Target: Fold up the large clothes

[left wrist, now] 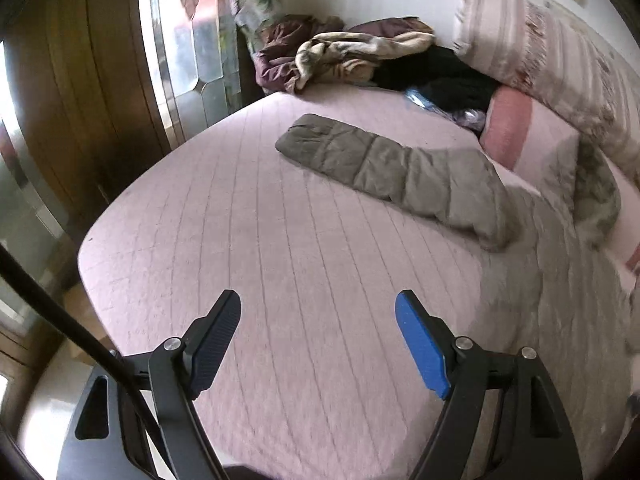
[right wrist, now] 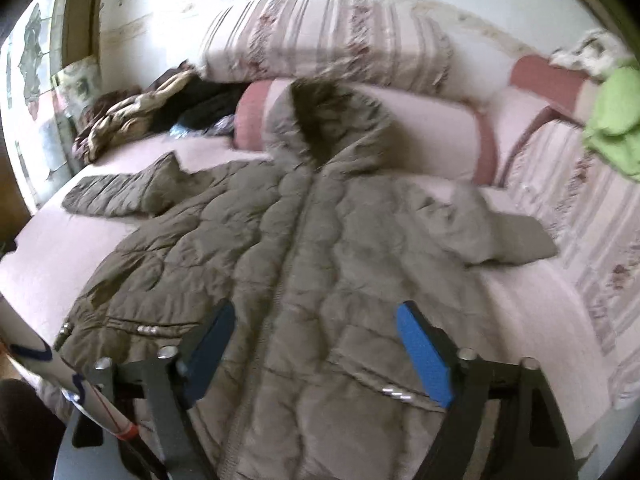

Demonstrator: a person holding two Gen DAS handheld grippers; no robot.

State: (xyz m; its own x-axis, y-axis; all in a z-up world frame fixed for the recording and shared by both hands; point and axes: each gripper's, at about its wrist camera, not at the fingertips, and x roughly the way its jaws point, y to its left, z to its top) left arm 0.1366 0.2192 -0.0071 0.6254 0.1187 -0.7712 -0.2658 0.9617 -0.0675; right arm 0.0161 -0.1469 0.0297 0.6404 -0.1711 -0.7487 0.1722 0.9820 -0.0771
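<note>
- Puffer coat (right wrist: 304, 248): olive-grey, quilted and hooded, laid flat and front-up on the pink quilted bed cover (left wrist: 248, 240), with the centre zip closed.
- Hood (right wrist: 320, 120): dark fur-like lining, pointing toward the pillows; it rests against the pink bolster pillow (right wrist: 432, 128).
- One sleeve (left wrist: 384, 168) lies stretched out flat across the cover; the other sleeve (right wrist: 508, 236) is spread to the opposite side, ending near the striped bedding.
- Right gripper (right wrist: 316, 344): above the lower front of the coat; the fingers stand wide apart and grip nothing. The blue pads (right wrist: 424, 356) are clear of the fabric.
- Left gripper (left wrist: 318, 340): above bare cover, beside the coat's edge; the fingers stand wide apart with nothing between them.
- Striped floral pillow (right wrist: 328, 40): leaning against the white wall behind the bolster.
- Pile of clothes (left wrist: 340, 56): maroon, beige and black garments heaped at the far corner of the bed, well apart from the coat.
- Green cloth (right wrist: 612, 120): at the far right edge in the right wrist view.
</note>
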